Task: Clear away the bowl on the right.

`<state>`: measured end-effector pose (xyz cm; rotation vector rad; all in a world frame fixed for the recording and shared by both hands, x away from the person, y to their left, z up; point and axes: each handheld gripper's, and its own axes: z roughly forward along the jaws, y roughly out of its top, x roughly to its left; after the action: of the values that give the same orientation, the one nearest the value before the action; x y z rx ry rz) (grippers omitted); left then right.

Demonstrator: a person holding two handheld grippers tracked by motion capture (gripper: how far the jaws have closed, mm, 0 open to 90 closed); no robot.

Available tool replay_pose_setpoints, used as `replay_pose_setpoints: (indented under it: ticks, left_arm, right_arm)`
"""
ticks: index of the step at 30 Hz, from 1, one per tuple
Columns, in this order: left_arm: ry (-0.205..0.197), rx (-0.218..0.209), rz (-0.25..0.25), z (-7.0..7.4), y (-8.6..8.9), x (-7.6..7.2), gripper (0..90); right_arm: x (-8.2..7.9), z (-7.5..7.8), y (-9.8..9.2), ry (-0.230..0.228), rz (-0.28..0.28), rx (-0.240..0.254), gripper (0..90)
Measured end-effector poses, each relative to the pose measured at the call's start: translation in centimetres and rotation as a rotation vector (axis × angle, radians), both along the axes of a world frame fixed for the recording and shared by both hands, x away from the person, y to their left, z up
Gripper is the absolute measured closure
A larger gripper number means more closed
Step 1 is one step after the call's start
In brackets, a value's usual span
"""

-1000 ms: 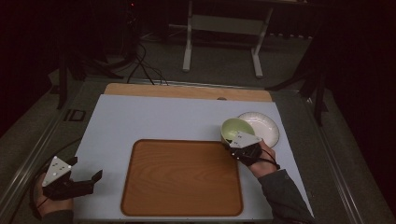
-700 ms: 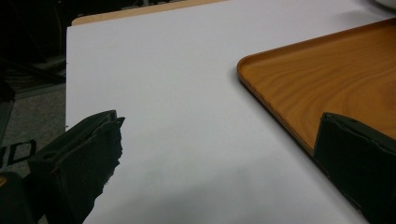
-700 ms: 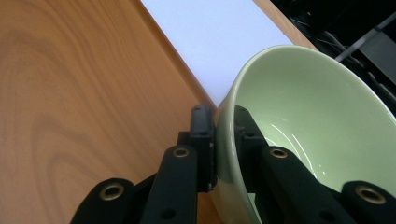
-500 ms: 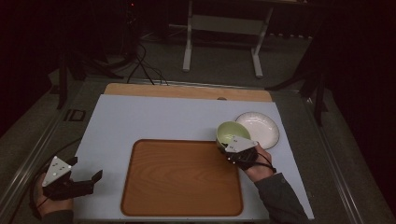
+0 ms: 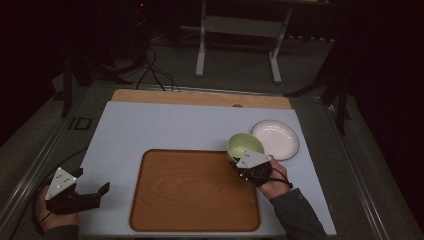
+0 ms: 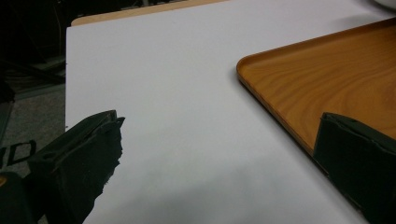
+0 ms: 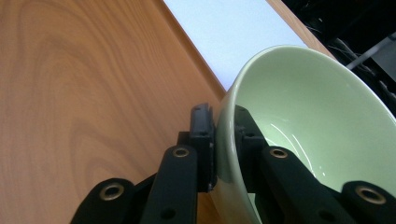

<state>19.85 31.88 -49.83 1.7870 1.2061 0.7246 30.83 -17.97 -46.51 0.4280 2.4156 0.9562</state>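
Note:
A pale green bowl [image 5: 245, 146] hangs over the right rim of the wooden tray [image 5: 190, 192], and my right gripper [image 5: 239, 161] is shut on its near wall. In the right gripper view the bowl [image 7: 317, 135] is pinched at the rim, one jaw outside and one inside, with my right gripper [image 7: 223, 140] above the tray [image 7: 84, 93]. My left gripper [image 5: 92, 192] stands open near the table's front left corner, left of the tray. Its jaws in the left gripper view are wide apart over the white tabletop [image 6: 177, 116], with my left gripper [image 6: 219, 154] holding nothing and the tray's corner [image 6: 327, 79] at the right.
A white plate [image 5: 276, 139] lies on the table just right of the bowl. A strip of bare wood [image 5: 200, 98] runs along the table's far edge. Metal stand legs and cables sit on the dark floor beyond.
My right gripper has carried the green bowl leftward, off the white plate and over to the tray's right rim. The left gripper has stayed put.

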Motion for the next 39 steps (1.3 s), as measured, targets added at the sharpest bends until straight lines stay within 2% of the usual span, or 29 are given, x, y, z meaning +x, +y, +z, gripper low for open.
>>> replay_pose_setpoints:
  ticks: [39]
  left_arm:
    - [-0.001, 0.001, -0.001, 0.0, 0.0, 0.0, 1.1]
  right_arm:
    - [-2.6, -0.7, 3.0, 0.014, 0.105, 0.005, 81.6]
